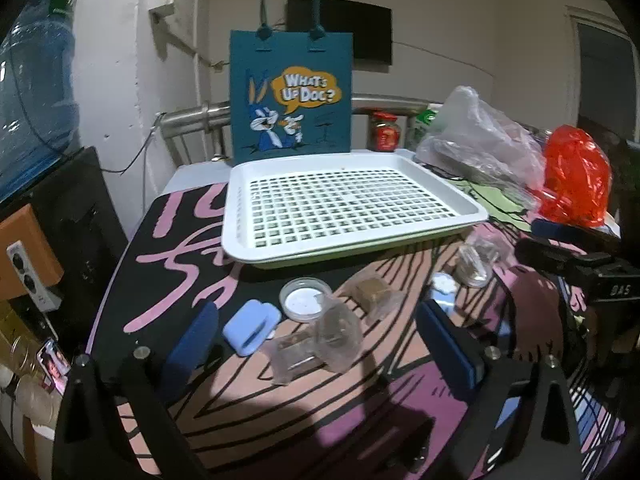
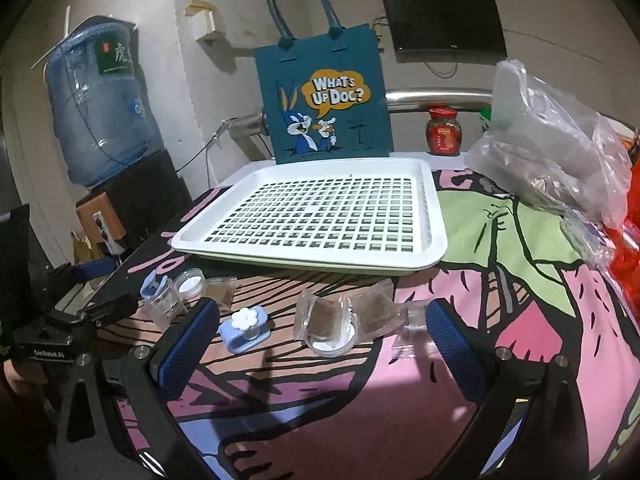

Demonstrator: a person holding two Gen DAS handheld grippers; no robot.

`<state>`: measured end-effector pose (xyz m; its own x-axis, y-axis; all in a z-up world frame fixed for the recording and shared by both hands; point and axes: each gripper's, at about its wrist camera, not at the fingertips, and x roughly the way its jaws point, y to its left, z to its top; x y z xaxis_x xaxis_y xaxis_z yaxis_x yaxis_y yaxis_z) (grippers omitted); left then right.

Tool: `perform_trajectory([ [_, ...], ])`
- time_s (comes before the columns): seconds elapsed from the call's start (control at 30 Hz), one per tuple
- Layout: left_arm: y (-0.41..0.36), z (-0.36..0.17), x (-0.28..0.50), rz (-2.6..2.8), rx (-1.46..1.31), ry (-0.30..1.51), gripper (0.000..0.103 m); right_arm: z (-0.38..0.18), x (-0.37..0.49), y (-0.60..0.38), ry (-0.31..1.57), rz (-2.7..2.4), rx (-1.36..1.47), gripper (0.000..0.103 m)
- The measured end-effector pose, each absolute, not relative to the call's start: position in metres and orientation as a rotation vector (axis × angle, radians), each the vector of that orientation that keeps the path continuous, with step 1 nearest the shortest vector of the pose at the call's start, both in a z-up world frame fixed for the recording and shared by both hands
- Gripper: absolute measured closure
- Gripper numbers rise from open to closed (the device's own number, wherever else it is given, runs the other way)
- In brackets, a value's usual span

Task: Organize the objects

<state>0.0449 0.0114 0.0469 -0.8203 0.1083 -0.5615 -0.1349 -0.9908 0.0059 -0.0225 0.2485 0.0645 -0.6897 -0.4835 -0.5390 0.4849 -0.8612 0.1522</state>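
Observation:
A white perforated tray (image 1: 240,240) (image 2: 436,236) lies on the patterned cloth, nothing in it. In front of it lie small items: a light blue clip (image 1: 250,330), a round clear lid (image 1: 304,300), a clear cup (image 1: 338,336) and brown sachets in clear wrap (image 1: 374,292). In the right wrist view I see a blue clip with a white flower (image 2: 244,328), two brown sachets (image 2: 324,314) over a round lid (image 2: 332,344). My left gripper (image 1: 316,344) is open above the clear cup. My right gripper (image 2: 324,336) is open around the sachets, holding nothing.
A blue "What's Up Doc?" tote bag (image 1: 292,92) (image 2: 324,92) stands behind the tray. Clear plastic bags (image 1: 480,136) (image 2: 552,148) and a red bag (image 1: 576,176) lie at the right. A red jar (image 2: 444,130) stands by the metal rail. A water bottle (image 2: 100,108) stands at the left.

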Motion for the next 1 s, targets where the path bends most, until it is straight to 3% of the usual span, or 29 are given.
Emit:
perform_trajectory([
  [0.3,0.018,0.046,0.041,2.849,-0.897,0.127,0.005,0.063,-0.021,0.238,0.055,-2.459,0.807,0.000],
  [0.6,-0.001,0.042,0.037,2.859,-0.961,0.038,0.009,0.073,-0.024,0.264,-0.023,-2.520,0.791,0.000],
  [0.73,-0.014,0.035,0.034,2.888,-1.068,-0.001,0.022,0.067,-0.038,0.273,0.101,-2.603,0.900,0.000],
  [1.0,-0.016,0.024,0.030,2.883,-1.186,0.027,0.025,0.040,-0.054,0.270,0.182,-2.561,1.072,0.008],
])
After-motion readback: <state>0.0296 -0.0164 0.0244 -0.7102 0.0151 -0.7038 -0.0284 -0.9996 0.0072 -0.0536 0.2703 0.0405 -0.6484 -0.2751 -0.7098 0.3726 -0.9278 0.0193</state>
